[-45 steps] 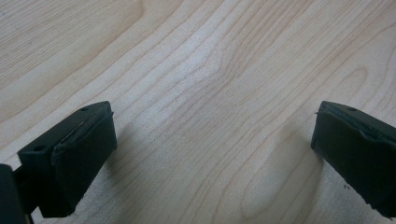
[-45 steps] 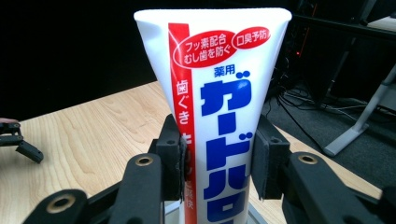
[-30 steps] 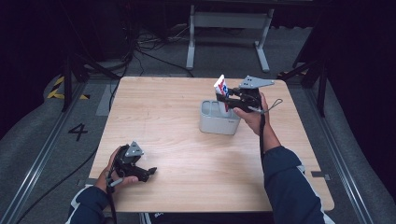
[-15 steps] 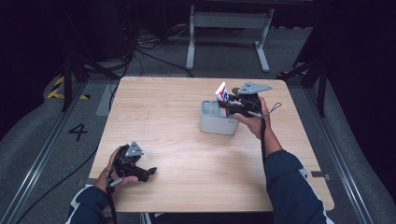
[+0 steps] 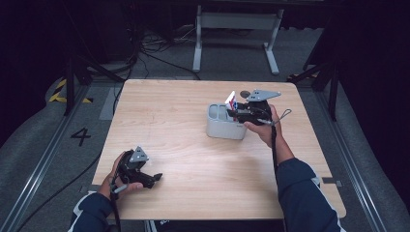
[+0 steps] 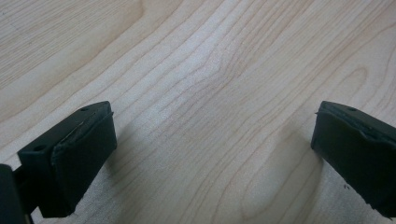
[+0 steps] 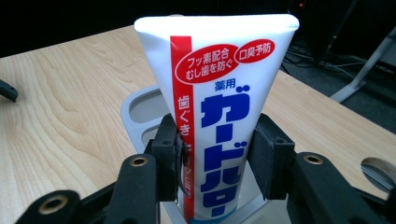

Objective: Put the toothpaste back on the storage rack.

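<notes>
A white toothpaste tube (image 5: 231, 100) (image 7: 219, 107) with a red stripe and blue lettering stands upright in a grey holder (image 5: 220, 126) (image 7: 140, 107) with several compartments, right of the table's middle. My right gripper (image 5: 233, 112) (image 7: 217, 158) reaches in from the holder's right side, and its two pads press on the tube's lower sides. Down at the front left, my left gripper (image 5: 152, 178) (image 6: 215, 154) rests low over the bare wood, jaws wide open with nothing between them.
The light wooden table (image 5: 169, 111) has bare room to the left of the holder and across its middle. Beyond the far edge a metal stand (image 5: 237, 29) and cables lie on the dark floor.
The right gripper has lowered the tube, which now sits deeper in the holder. The left gripper has stayed where it was.
</notes>
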